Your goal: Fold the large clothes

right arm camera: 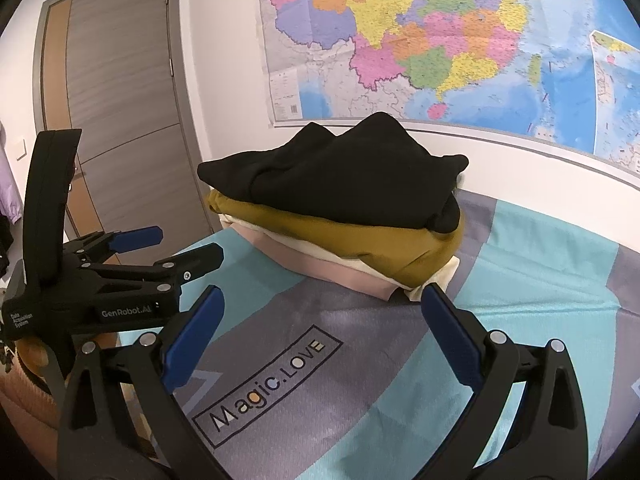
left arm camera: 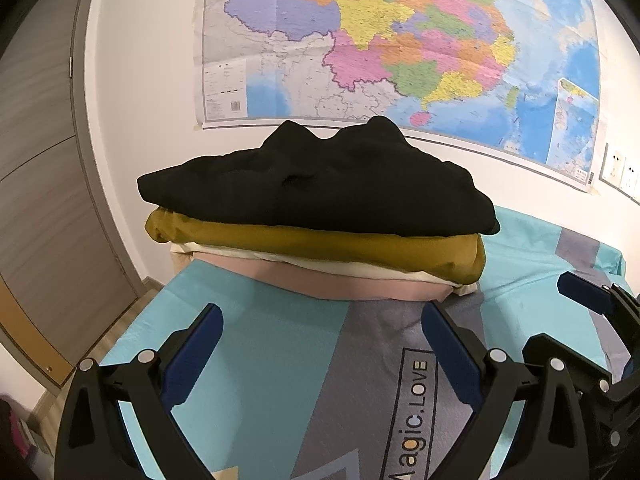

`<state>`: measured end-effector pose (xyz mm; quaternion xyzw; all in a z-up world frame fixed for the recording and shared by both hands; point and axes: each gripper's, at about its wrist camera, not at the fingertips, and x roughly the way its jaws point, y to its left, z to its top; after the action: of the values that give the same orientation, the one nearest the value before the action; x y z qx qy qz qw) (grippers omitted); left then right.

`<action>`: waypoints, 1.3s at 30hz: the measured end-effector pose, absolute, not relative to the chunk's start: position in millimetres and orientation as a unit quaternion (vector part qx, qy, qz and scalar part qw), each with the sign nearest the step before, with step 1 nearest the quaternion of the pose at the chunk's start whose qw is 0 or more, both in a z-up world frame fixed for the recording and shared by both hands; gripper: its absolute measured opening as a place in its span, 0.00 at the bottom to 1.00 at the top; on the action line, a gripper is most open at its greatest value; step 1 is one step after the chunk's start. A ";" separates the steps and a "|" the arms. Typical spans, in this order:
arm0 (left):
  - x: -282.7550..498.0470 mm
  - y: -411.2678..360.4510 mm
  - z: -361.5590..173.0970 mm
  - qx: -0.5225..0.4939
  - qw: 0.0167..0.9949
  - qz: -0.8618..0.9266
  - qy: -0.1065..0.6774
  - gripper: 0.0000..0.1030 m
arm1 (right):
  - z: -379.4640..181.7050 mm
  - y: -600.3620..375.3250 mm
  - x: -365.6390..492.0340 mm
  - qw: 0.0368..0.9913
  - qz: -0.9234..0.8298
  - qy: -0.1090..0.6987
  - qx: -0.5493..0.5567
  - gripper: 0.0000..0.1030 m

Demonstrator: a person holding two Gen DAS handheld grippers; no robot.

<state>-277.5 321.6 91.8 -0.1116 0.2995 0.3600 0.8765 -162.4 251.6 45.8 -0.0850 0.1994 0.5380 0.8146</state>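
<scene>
A stack of folded clothes lies on the bed close to the wall. A black garment (left arm camera: 320, 188) (right arm camera: 340, 184) is on top, rumpled into two peaks. Under it lie a mustard one (left arm camera: 320, 246) (right arm camera: 384, 248), a cream one (left arm camera: 360, 270) and a pink one (left arm camera: 320, 284) (right arm camera: 320, 268). My left gripper (left arm camera: 322, 316) is open just in front of the stack, with nothing between its fingers. My right gripper (right arm camera: 323, 296) is open and empty too, near the stack's right front corner. The right wrist view also shows the left gripper (right arm camera: 184, 246) at the left, open.
The bed sheet (left arm camera: 260, 360) (right arm camera: 540, 264) is teal and grey with a "Magic.LOVE" print (right arm camera: 268, 380). A large coloured map (left arm camera: 400, 40) hangs on the wall behind the stack. A grey door (right arm camera: 120, 100) stands left, past the bed's edge. Wall sockets (left arm camera: 620, 168) are at right.
</scene>
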 end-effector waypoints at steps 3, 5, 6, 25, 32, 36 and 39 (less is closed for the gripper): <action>-277.7 319.8 90.8 -0.113 0.877 0.357 0.302 0.93 | 45.5 249.1 -163.3 0.816 0.536 0.198 -0.084 0.94; -278.2 318.2 90.5 -0.112 0.877 0.356 0.303 0.93 | 45.2 247.5 -164.4 0.816 0.537 0.198 -0.083 0.94; -277.9 317.7 90.3 -0.112 0.877 0.355 0.303 0.93 | 44.9 246.7 -164.6 0.816 0.537 0.198 -0.084 0.94; -275.0 314.8 85.3 -0.114 0.878 0.346 0.310 0.93 | 40.3 243.0 -165.8 0.815 0.535 0.205 -0.082 0.94; -276.8 316.8 84.5 -0.121 0.876 0.349 0.309 0.93 | 39.2 243.3 -165.7 0.816 0.533 0.208 -0.080 0.94; -277.3 316.9 83.9 -0.122 0.876 0.348 0.309 0.93 | 39.3 244.0 -166.5 0.815 0.534 0.209 -0.081 0.94; -276.9 316.6 83.3 -0.122 0.876 0.348 0.310 0.93 | 39.7 244.0 -166.4 0.815 0.534 0.209 -0.081 0.94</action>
<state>-276.9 316.6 83.3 -0.1223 0.3099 0.3477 0.8764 -166.4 244.0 39.7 -0.0808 0.2093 0.5343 0.8150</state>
